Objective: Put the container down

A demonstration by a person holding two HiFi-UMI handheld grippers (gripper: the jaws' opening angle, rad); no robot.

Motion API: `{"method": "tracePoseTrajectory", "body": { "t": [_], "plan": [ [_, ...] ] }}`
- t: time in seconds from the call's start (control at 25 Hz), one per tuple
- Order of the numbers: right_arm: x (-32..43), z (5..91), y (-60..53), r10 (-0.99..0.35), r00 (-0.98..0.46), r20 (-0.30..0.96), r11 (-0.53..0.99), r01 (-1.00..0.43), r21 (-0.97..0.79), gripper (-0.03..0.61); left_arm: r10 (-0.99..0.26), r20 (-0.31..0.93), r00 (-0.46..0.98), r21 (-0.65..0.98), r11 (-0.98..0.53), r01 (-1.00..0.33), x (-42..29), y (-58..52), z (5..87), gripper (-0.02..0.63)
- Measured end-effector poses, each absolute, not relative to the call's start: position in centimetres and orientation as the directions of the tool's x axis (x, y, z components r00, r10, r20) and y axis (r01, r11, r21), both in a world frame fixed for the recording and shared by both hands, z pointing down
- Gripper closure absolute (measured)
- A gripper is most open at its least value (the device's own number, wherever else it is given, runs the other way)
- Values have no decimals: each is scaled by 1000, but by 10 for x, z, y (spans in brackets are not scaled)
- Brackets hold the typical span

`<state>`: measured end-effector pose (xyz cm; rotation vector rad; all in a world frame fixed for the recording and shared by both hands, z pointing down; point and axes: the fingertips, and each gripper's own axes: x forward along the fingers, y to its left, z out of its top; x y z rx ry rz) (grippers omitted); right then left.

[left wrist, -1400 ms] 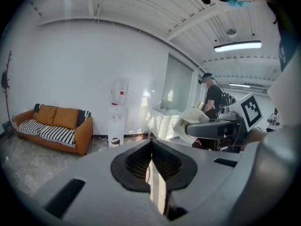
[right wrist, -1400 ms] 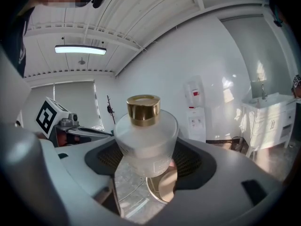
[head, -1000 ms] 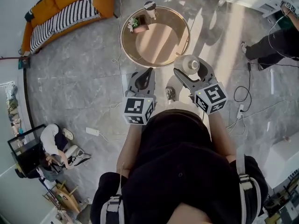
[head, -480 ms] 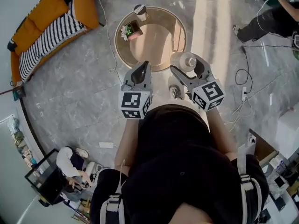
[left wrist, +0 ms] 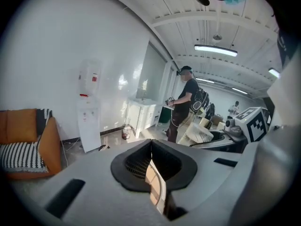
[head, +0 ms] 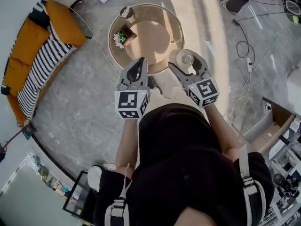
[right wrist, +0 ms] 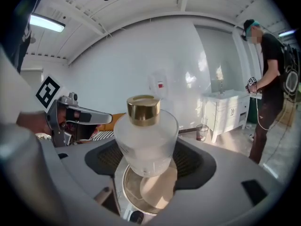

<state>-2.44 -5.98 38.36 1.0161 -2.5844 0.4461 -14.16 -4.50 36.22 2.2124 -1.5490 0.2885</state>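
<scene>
Right gripper clamps container above table's near rim; left gripper closed, empty, alongside.

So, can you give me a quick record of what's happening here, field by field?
Right claw: shut on frosted bottle, held upright
Bottle cap: gold
Left claw: shut, nothing in it
Round table: ahead of both claws
On table: small potted plant
Sofa: orange, off to the left
Task status: bottle not yet put down
</scene>
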Motion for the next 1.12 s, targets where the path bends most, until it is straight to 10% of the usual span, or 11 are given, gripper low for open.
{"method": "tracePoseTrajectory", "body": {
  "t": [1.12],
  "plan": [
    [-77, 682, -119, -620, -506, 599, 588, -806, -72, 250, -661, 577, 480, 217, -442, -870, -148, -81, 562, 595]
  ]
}}
